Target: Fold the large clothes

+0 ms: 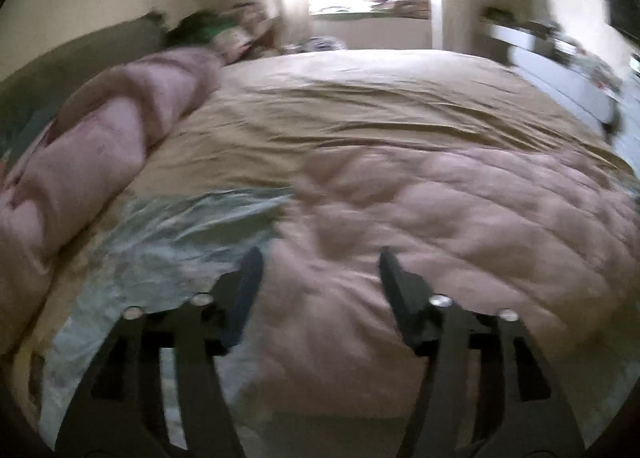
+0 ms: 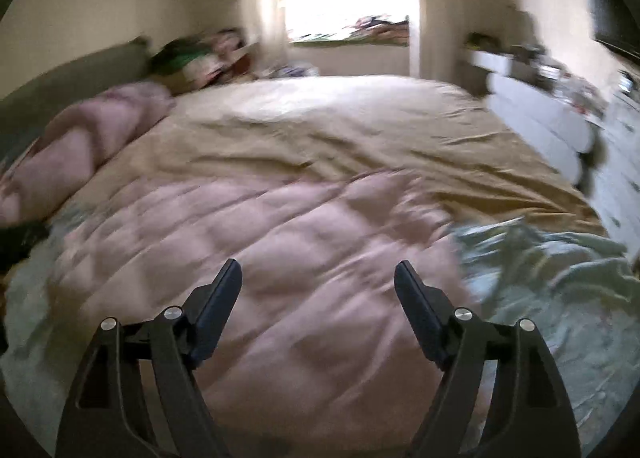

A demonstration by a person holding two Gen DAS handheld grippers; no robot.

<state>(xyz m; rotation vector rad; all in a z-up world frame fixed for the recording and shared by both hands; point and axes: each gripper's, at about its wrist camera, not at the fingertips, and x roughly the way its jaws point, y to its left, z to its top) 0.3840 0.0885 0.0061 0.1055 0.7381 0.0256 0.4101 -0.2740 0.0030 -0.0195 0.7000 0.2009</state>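
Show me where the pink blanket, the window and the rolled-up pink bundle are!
pink blanket (image 2: pixel 256 258), right wrist view, its quilted middle
window (image 2: pixel 348 6), right wrist view, bright pane
rolled-up pink bundle (image 1: pixel 100 154), left wrist view, its middle

The left gripper (image 1: pixel 320 262) has its jaws wide apart, and nothing is between them. It tips down toward the bed, and its two dark fingers (image 1: pixel 250 278) reach up from the bottom of the left wrist view, one on each side. The right gripper (image 2: pixel 318 272) also has its jaws wide apart with nothing between them, and it tips down in the same way, with its two fingers (image 2: pixel 412 298) leaning away from each other at the tips. Both views are blurry.
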